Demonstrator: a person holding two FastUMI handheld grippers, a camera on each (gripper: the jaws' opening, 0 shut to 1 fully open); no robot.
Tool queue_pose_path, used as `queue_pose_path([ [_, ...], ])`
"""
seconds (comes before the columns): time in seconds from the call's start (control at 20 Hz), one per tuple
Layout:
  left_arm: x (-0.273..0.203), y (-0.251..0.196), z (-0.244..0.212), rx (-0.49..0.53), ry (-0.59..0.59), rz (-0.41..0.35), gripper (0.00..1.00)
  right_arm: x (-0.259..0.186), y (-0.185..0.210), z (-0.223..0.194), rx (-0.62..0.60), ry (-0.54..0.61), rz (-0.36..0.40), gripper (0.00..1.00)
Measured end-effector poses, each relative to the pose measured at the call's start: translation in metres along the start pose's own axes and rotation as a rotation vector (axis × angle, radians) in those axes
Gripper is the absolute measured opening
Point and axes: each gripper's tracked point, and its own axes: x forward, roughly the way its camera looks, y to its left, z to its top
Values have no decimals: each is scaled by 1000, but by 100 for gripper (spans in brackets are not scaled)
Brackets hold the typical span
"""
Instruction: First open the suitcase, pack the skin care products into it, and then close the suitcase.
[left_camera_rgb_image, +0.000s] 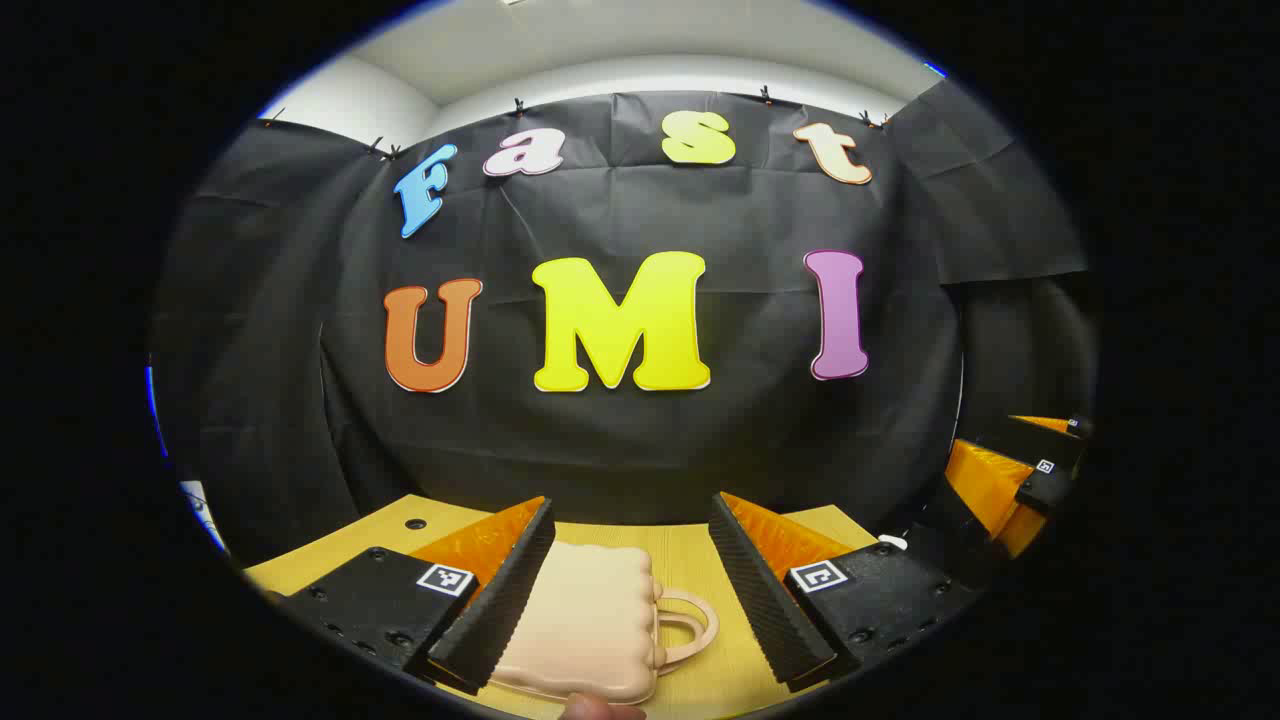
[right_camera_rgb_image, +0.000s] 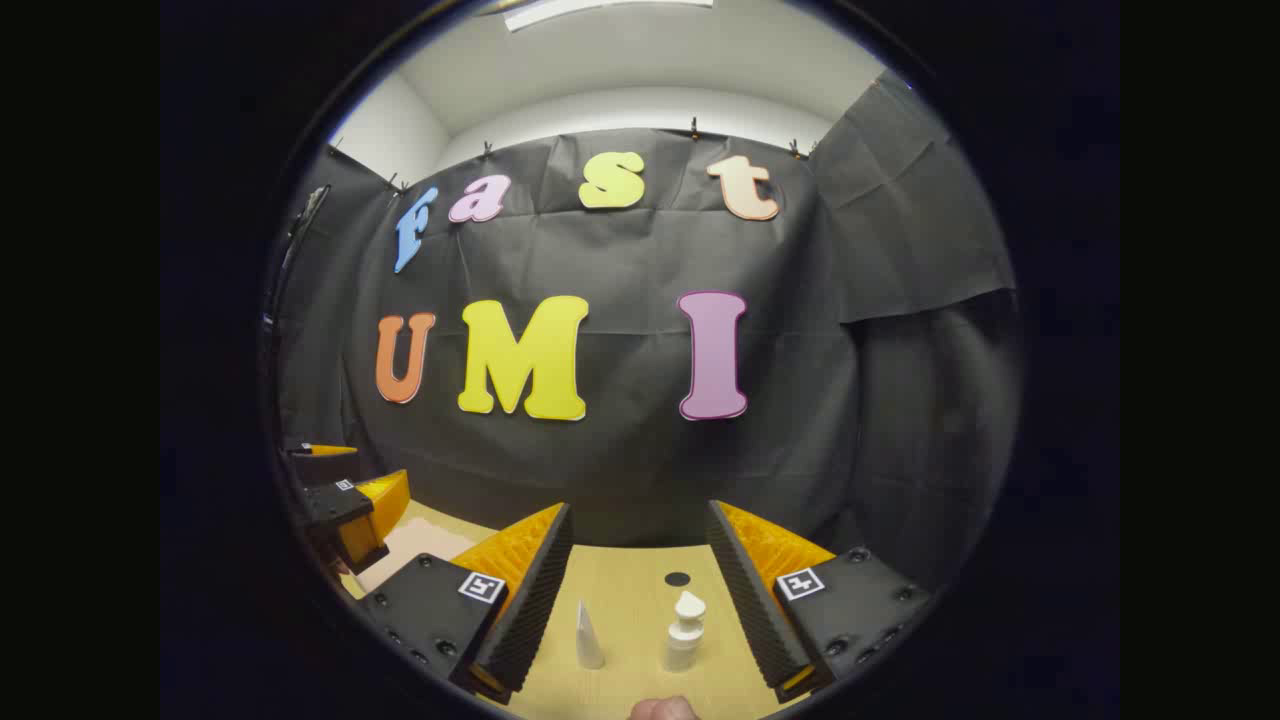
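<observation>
In the left gripper view a small peach-pink suitcase (left_camera_rgb_image: 585, 620) lies flat and closed on the wooden table (left_camera_rgb_image: 690, 545), its handle (left_camera_rgb_image: 690, 625) pointing right. My left gripper (left_camera_rgb_image: 632, 590) hangs open above it, fingers either side, touching nothing. In the right gripper view a white cone-shaped tube (right_camera_rgb_image: 588, 636) and a white pump bottle (right_camera_rgb_image: 685, 632) stand upright on the table (right_camera_rgb_image: 630, 585) between the fingers of my open right gripper (right_camera_rgb_image: 640, 590). The left gripper (right_camera_rgb_image: 345, 500) shows at the left edge there, over the suitcase (right_camera_rgb_image: 410, 545). The right gripper (left_camera_rgb_image: 1020, 470) appears at the right edge of the left gripper view.
The black cloth wall rises close behind the table's far edge. A small dark round hole (right_camera_rgb_image: 677, 578) lies in the tabletop beyond the pump bottle, and another hole (left_camera_rgb_image: 415, 523) lies at the far left. A fingertip (right_camera_rgb_image: 665, 708) shows at the bottom edge.
</observation>
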Motion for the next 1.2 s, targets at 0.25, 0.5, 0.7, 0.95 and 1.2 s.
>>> queue_pose_path([
  [0.25, 2, -1, -1, 4, 3, 1, 99, 4, -6, -3, 17, 7, -14, 80],
  [0.5, 4, 1, -4, -1, 11, 0, 99, 6, -6, -5, 26, 13, -19, 80],
  [0.7, 3, 0, -10, 2, 26, -10, 99, 7, -4, -9, 24, 23, -13, 80],
  [0.95, 2, -8, -18, 29, 43, -50, 99, 6, -6, -15, 22, 32, -17, 80],
  [1.2, 8, -36, -36, 202, 58, -186, 99, 2, -24, -19, 5, 40, -54, 80],
])
